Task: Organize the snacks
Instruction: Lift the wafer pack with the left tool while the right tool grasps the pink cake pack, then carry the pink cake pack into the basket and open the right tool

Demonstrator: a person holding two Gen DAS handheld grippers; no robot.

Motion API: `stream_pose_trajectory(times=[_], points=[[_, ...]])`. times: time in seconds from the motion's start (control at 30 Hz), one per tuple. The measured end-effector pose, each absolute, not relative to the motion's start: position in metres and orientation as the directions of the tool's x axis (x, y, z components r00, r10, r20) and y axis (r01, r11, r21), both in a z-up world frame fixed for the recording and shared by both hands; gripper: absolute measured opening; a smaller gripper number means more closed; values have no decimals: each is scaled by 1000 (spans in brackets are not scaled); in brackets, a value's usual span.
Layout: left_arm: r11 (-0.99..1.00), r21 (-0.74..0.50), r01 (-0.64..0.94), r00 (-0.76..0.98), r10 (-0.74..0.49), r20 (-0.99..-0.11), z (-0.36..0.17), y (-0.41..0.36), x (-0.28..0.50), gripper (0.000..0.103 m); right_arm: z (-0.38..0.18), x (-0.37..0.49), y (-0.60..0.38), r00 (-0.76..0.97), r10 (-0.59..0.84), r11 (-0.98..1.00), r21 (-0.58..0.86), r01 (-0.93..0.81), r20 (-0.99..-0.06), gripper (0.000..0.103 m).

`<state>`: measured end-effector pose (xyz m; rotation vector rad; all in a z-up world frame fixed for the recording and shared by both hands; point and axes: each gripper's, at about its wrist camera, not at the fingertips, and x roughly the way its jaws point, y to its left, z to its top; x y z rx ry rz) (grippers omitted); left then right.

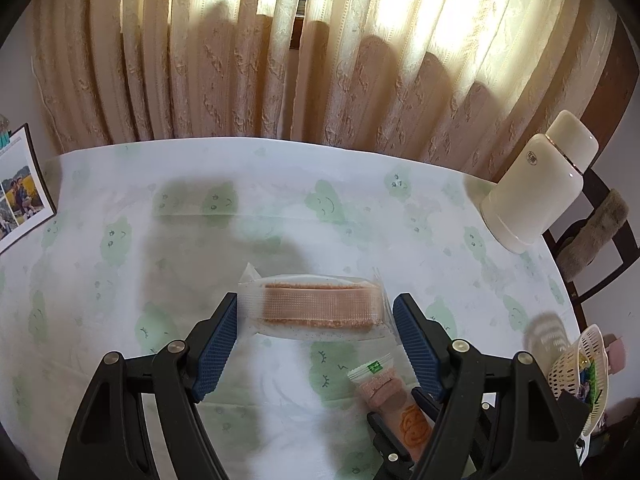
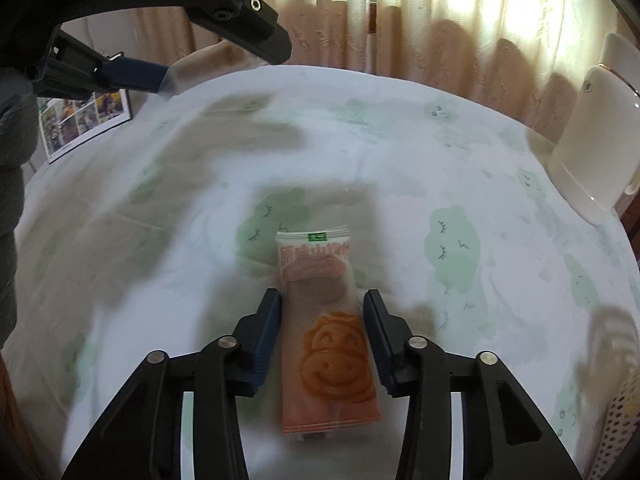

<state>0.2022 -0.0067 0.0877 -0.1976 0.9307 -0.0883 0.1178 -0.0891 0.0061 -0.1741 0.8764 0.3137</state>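
A white flask (image 1: 538,186) stands at the table's (image 1: 280,184) far right edge, a photo print (image 1: 20,188) at its far left edge, a perforated basket (image 1: 576,372) at the near right edge. The left gripper (image 1: 316,320) holds a clear-wrapped wafer (image 1: 316,308) endwise between half-open jaws. The right gripper's (image 2: 322,312) jaws, narrowed, flank the orange snack packet (image 2: 326,332) mid-table; contact is unclear. Its red characters are blurred.

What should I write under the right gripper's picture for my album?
Right gripper straddling an orange smiley-face snack packet on the cloud-print tablecloth.
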Motion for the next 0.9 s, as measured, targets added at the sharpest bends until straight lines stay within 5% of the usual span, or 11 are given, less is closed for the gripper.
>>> stream_pose_trajectory(times=[0.2,0.9], points=[[977,-215,1,601,-173,-781,91,-7,200,73,8,108,-89,609,185,945,-31,-326,-771,33],[969,-236,81,641,-231,-732,119,-23,177,73,64,40,-148,726,152,983,24,-183,-671,33]])
